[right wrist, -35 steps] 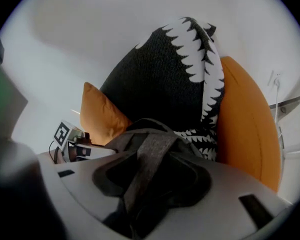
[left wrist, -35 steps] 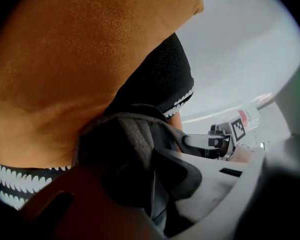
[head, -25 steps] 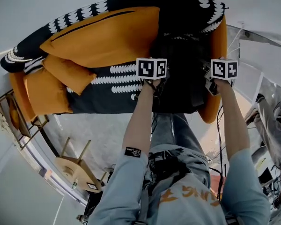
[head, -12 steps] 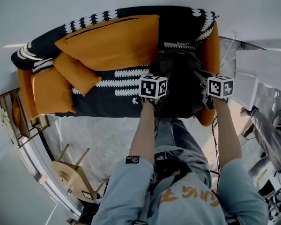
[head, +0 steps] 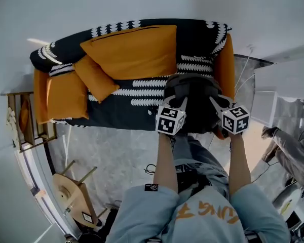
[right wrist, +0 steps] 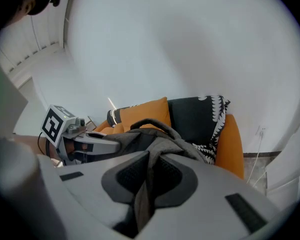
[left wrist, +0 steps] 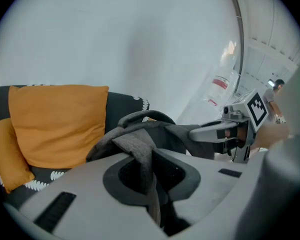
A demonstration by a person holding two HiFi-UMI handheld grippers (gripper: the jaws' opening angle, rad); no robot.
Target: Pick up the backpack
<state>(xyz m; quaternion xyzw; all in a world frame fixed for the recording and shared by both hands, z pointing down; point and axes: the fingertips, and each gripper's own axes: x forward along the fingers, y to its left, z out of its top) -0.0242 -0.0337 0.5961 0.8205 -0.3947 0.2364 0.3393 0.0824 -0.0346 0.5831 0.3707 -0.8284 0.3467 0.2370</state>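
Between the 2 grippers, the dark grey backpack hangs by its straps, with the sofa beyond the jaw tips. The left gripper clamps 1 grey strap, jaws narrow. The right gripper clamps the other strap likewise.

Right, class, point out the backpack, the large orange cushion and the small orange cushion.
backpack (head: 196,110), head view, middle of its dark body.
large orange cushion (head: 129,52), head view, centre of its face.
small orange cushion (head: 96,78), head view, centre of its face.
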